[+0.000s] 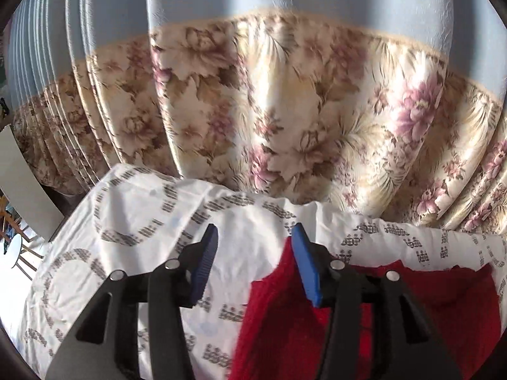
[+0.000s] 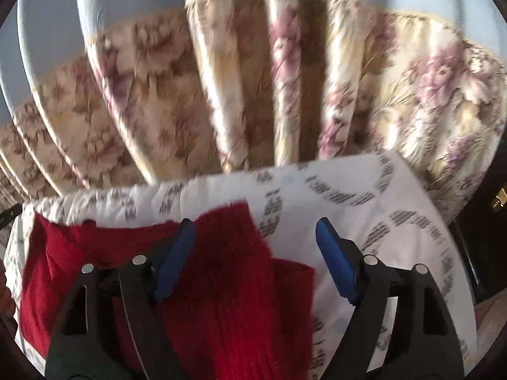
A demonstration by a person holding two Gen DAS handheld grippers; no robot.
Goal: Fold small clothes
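A: Where's the left gripper [image 1: 253, 247]?
B: Over the surface [image 1: 133, 209], the one with the white patterned cover. Jaws wide, nothing between them. One blue pad sits over bare cover, the other over the left edge of the red sweater [image 1: 396, 300].

A: Sweater state?
B: Red knit, lying on the cover, bunched rather than flat. Looks part-folded in the right view: a ribbed flap lies over the body [image 2: 234, 300]. I can't tell if that flap is a sleeve or a side.

A: Right gripper [image 2: 253, 253]?
B: Also wide, holding nothing. Left pad over the knit, right pad over bare cover, so it straddles the sweater's right edge. That frame is motion-blurred, so contact is unclear.

A: Step?
B: My read: between grasps, mid-fold. Both grippers line up on opposite edges.

A: Next?
B: Probably drop both onto the edges, pinch only the knit and not the cover underneath, then lift evenly and carry the fold across. Curtain [image 1: 285, 110] hangs close behind the far edge; keep clear.
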